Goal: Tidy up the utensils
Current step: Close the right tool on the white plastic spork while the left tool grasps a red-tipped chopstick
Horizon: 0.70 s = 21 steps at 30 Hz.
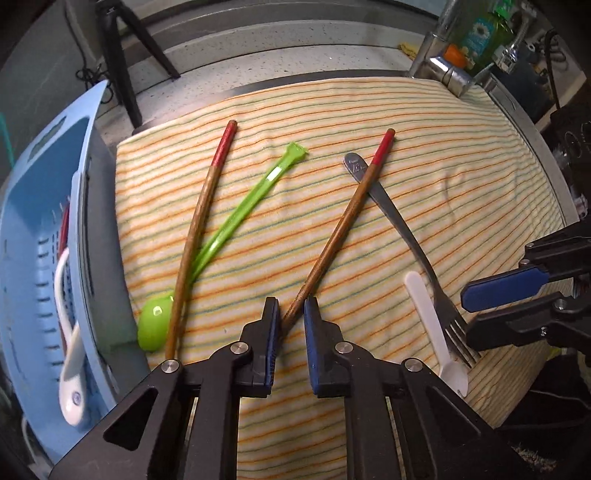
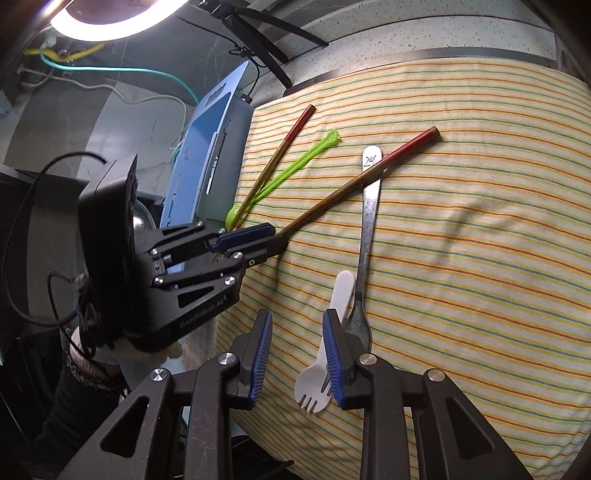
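My left gripper [image 1: 291, 306] points steeply down at the striped towel [image 1: 314, 107]. Its jaws stand narrow around the thin end of a red-topped wooden chopstick [image 1: 332, 240]. The stick rests against the left pad, and a sliver of towel shows by the right pad. That chopstick crosses over a metal fork [image 1: 402, 232]. A second chopstick [image 1: 199, 214] lies over a green spoon [image 1: 236, 218] to the left. My right gripper [image 2: 297, 317] is open low over a white plastic spork [image 2: 312, 387], whose handle runs under the right finger, with the fork [image 2: 365, 229] just beyond.
A blue slotted basket [image 1: 22, 258] stands left of the towel and holds a white spoon [image 1: 70, 369] and something red. Beyond the towel are a tripod leg [image 1: 122, 66], a chrome faucet [image 1: 439, 62] and a green soap bottle [image 1: 480, 29]. A gloved hand [image 2: 110, 354] holds the left gripper.
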{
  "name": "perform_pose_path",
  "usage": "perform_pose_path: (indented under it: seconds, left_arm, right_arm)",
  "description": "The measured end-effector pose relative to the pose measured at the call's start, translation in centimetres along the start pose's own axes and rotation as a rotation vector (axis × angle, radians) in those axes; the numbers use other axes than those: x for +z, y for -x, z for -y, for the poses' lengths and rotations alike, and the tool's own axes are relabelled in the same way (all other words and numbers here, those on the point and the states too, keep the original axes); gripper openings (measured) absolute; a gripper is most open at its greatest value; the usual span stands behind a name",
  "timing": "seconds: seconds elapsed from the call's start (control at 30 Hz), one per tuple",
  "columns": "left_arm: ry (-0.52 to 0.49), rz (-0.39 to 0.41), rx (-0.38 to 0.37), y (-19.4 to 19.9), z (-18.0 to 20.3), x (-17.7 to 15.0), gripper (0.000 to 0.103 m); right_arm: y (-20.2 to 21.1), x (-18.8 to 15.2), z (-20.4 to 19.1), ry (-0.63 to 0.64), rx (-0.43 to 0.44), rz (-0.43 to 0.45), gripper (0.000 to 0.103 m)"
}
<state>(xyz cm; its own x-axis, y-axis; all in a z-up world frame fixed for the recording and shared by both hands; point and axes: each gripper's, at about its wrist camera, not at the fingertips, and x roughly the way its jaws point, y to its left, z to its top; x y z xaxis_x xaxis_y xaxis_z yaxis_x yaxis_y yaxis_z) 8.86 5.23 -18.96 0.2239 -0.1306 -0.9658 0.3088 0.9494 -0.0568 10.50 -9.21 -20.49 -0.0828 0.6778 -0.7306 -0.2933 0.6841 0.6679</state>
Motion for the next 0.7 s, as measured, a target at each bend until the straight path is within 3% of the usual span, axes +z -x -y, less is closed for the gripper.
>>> perform_pose_path:
  seconds: [0.33,0.7]
  left_arm:
    - [0.069,-0.007,-0.031,1.5,0.1,-3.9,0.011]
    - [-0.022,0.026,-0.037,2.1,1.7,-1.0,0.019]
  right_arm:
    - [-1.6,0.4,-0.3,0.003,-0.007,-0.038,0.023]
    - [-3.0,0.1,-0.2,-0.013,-0.067,-0.072,0.021]
